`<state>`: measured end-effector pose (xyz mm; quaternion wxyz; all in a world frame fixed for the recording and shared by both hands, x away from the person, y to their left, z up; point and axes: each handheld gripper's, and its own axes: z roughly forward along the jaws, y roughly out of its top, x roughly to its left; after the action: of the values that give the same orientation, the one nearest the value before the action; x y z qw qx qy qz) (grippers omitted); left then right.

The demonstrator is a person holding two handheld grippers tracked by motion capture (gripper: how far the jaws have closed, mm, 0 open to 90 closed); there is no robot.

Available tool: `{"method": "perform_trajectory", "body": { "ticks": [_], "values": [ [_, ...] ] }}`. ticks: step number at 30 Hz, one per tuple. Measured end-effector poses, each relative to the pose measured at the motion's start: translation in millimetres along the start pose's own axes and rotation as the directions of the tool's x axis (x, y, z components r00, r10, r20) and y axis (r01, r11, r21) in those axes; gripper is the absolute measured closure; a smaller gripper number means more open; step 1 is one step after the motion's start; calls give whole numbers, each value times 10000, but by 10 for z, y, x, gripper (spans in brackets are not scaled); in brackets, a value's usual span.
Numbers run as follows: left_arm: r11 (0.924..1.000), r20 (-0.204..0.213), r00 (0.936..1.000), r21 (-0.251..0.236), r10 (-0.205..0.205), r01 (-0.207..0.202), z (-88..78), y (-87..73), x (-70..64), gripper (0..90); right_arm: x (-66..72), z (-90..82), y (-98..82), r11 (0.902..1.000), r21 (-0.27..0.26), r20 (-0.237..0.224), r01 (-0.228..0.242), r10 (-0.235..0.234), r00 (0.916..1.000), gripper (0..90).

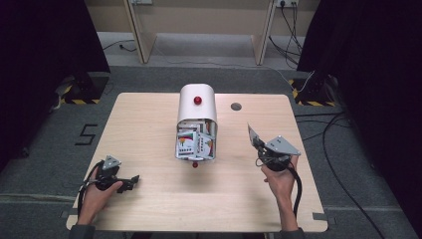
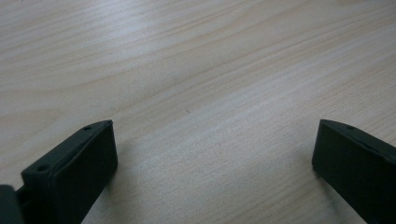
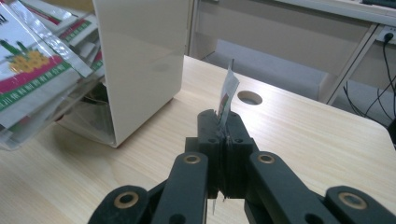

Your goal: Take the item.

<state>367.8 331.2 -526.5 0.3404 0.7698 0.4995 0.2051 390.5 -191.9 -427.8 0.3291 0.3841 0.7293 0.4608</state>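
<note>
packet: thin silvery foil sachet (image 3: 228,93), pinched upright in right gripper (image 3: 226,133)
left gripper (image 2: 212,149): spread wide over pale wooden table (image 2: 196,60)

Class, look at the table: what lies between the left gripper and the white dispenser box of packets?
Nothing: bare wooden tabletop separates the left gripper from the dispenser box, seen in the high view.

Light wood table (image 1: 149,199) with a round cable hole (image 1: 236,106) near the far edge. Grey floor beyond, a "5" mark (image 1: 86,134) left of the table, black cables (image 1: 338,149) trailing right, hazard-striped bases (image 1: 79,101) at both far corners.
</note>
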Motion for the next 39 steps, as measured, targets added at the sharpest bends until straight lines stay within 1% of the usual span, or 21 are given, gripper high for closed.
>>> {"method": "perform_trajectory", "body": {
  "ticks": [10, 17, 19, 20, 22, 23, 31, 34, 36, 39],
  "values": [
    [10000, 1, 10000, 1, 3, -3, 0, 0, 0, 0, -10, 139, -127, 9988, 479, 26, -36, 35, 10000, 887],
    [10000, 4, 10000, 4, 6, -6, 0, 0, 1, 0, -13, 232, -224, 9962, 874, 12, -35, 34, 10000, 888],
    [10000, 2, 10000, 5, 5, -5, 0, 0, 0, 0, -10, 289, -277, 9943, 1067, -43, 10, -5, 10000, 887],
    [10000, 2, 10000, 5, 5, -5, 0, 0, 0, 0, -10, 289, -277, 9943, 1067, -43, 10, -5, 10000, 887],
    [10000, 2, 10000, 4, 7, -7, 0, 0, 1, 0, 10, 323, -315, 9922, 1244, -73, 79, -71, 9999, 887],
    [10000, 0, 10000, 4, 8, -8, 0, 0, 1, 0, 26, 354, -337, 9900, 1392, -66, 226, -218, 9997, 887],
    [10000, 0, 10000, 6, 6, -6, 0, 0, 1, 0, 55, 437, -412, 9828, 1786, -22, 480, -484, 9988, 887],
    [10000, 1, 10000, 4, 3, -3, 0, 0, 0, 0, 63, 483, -469, 9782, 2012, -91, 519, -511, 9987, 885],
    [10000, 1, 10000, 5, 5, -5, 0, 0, 0, 0, 69, 491, -477, 9770, 2053, -120, 568, -555, 9984, 884],
    [10000, 2, 10000, 5, 6, -6, 0, 0, 1, 0, 100, 519, -492, 9740, 2153, -286, 701, -655, 9974, 879]
  ]
}}
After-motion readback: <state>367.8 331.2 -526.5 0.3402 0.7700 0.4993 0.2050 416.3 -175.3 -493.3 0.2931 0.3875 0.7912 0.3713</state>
